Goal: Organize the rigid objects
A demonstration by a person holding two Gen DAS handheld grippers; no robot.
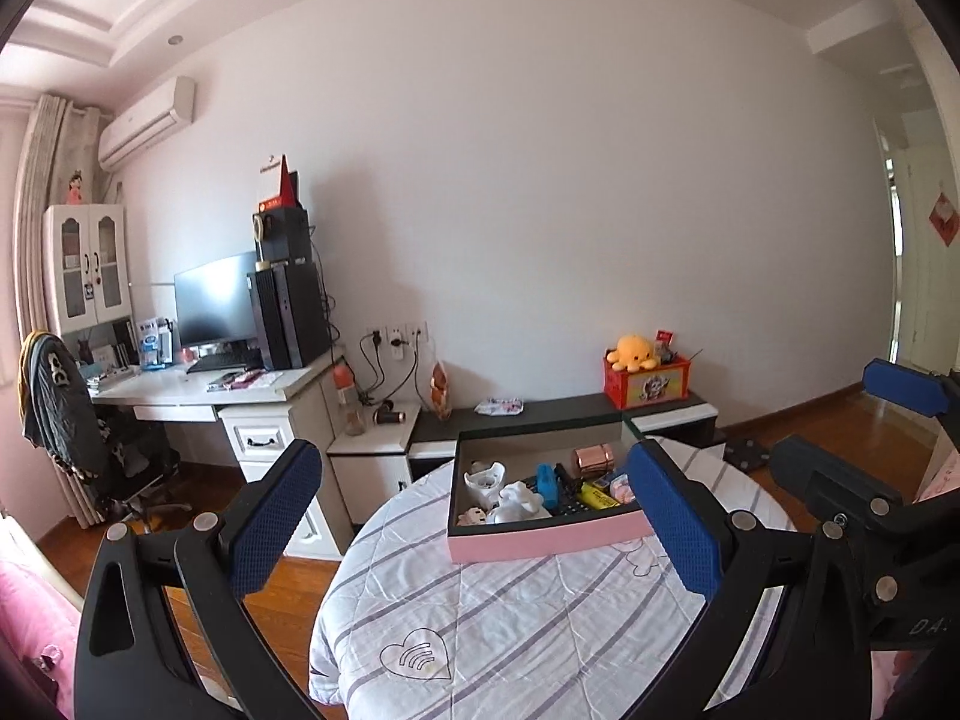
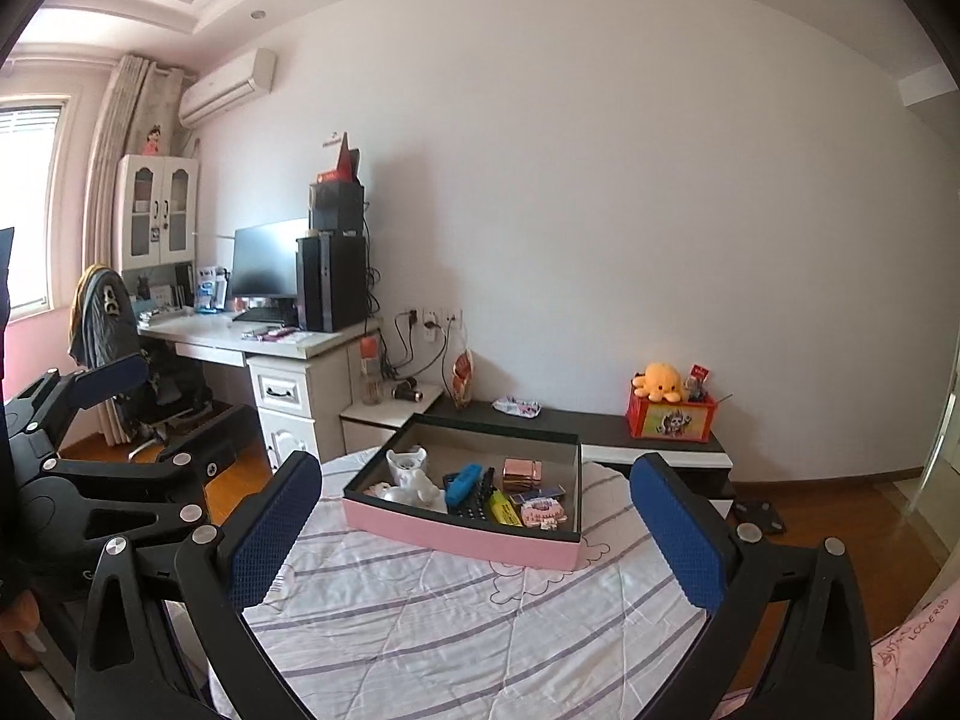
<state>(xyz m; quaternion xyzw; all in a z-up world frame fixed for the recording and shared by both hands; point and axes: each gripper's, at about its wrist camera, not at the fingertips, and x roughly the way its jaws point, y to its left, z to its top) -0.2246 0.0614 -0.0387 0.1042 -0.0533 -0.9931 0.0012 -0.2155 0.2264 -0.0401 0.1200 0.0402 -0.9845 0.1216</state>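
We hold both grippers back from the round table [image 2: 456, 618], which is draped in a striped quilted cloth, and neither holds anything. The left gripper [image 1: 474, 516] has its blue pads spread wide with only air between them; the right gripper [image 2: 474, 522] is spread just as wide and just as empty.

The rigid objects all sit in the pink-walled box [image 2: 462, 531] toward the far edge of the table. Inside we see a white ceramic figure [image 2: 407, 463] at the box's left end, a blue piece [image 2: 463, 483], a black keypad-like item [image 2: 477, 504], a yellow highlighter [image 2: 503, 507], a copper-coloured case [image 2: 522, 474] and a pink toy [image 2: 543, 510] toward the right end. The cloth around the box is bare.

This fits two stages: the things gathered in and the job near its close, or a full box waiting to be sorted out. We cannot tell which.

Whichever it is, any reach into the box should come from above, over the near pink wall, so we do not shove the box across the slippery cloth. The items lie close together, touching in places, so we should close the pads on one piece only, across its narrow sides. The ceramic figure looks fragile and rounded; we judge it needs a gentle, centred pinch. The other gripper can steady the box's wall.
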